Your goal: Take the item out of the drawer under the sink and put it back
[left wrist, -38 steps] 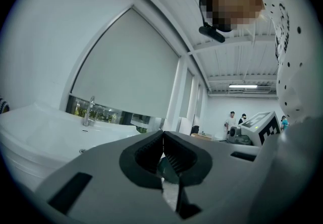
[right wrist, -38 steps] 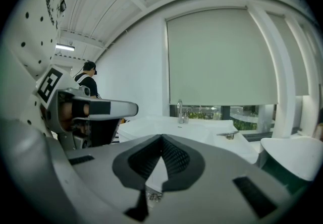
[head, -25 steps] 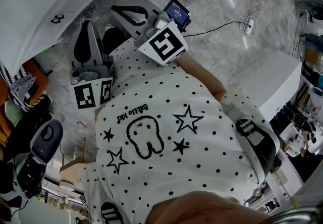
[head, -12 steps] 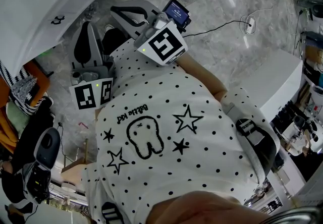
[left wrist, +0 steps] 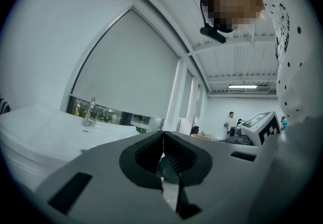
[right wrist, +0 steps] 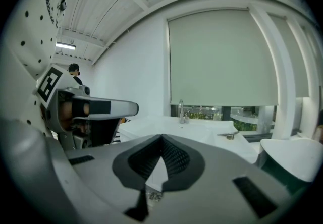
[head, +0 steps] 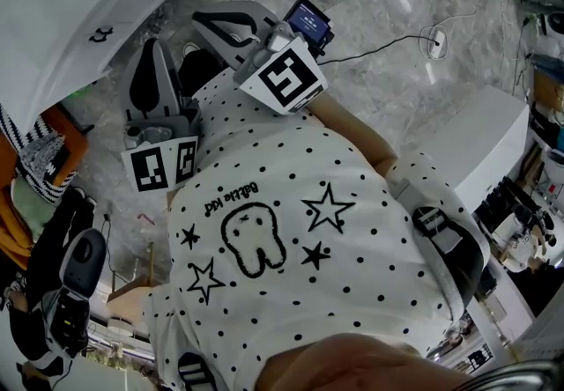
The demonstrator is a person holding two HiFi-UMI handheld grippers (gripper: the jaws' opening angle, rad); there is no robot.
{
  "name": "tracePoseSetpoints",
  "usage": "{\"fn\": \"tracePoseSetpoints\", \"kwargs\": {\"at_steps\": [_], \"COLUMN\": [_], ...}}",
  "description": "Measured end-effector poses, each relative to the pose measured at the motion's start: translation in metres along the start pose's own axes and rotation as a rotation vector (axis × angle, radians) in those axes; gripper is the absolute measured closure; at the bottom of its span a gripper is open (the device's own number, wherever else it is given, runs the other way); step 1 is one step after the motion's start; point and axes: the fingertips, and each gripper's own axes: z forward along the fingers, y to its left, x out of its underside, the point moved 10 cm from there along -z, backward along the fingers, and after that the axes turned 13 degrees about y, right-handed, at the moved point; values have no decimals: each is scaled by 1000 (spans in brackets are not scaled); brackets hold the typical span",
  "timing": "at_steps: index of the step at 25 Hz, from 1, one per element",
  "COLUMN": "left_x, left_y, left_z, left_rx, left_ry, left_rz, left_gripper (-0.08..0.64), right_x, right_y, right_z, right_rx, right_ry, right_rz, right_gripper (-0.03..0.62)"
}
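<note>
**Pair of hand-held grippers, both closed and empty, before a white sink**
The left gripper [left wrist: 163, 134] and right gripper [right wrist: 161, 140] are held side by side, long axes aimed at the sink [right wrist: 202, 128]. Jaw tips are pressed together, with nothing between the ribbed black pads [right wrist: 175, 157]; bodies are matte grey. The sink is glossy white and rounded, with a chrome tap [right wrist: 180, 111] on its rim. The drawer beneath the sink and its item cannot be made out.

left gripper [head: 152, 50], right gripper [head: 207, 21], dotted shirt [head: 291, 231]
</note>
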Motion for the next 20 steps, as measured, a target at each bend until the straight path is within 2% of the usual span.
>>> {"fn": "tracePoseSetpoints", "kwargs": {"at_steps": [9, 20], "left_x": [-2, 2], "left_y": [-2, 0], "left_z": [2, -1], "left_rx": [-6, 5], "left_ry": [-17, 7], "left_rz": [-14, -1], "left_gripper": [555, 555], "right_x": [2, 1], "right_y": [0, 1], "right_z": [1, -1], "right_rx": [-2, 3], "right_ry": [2, 10], "right_rz": [-6, -12], "right_gripper": [580, 580]}}
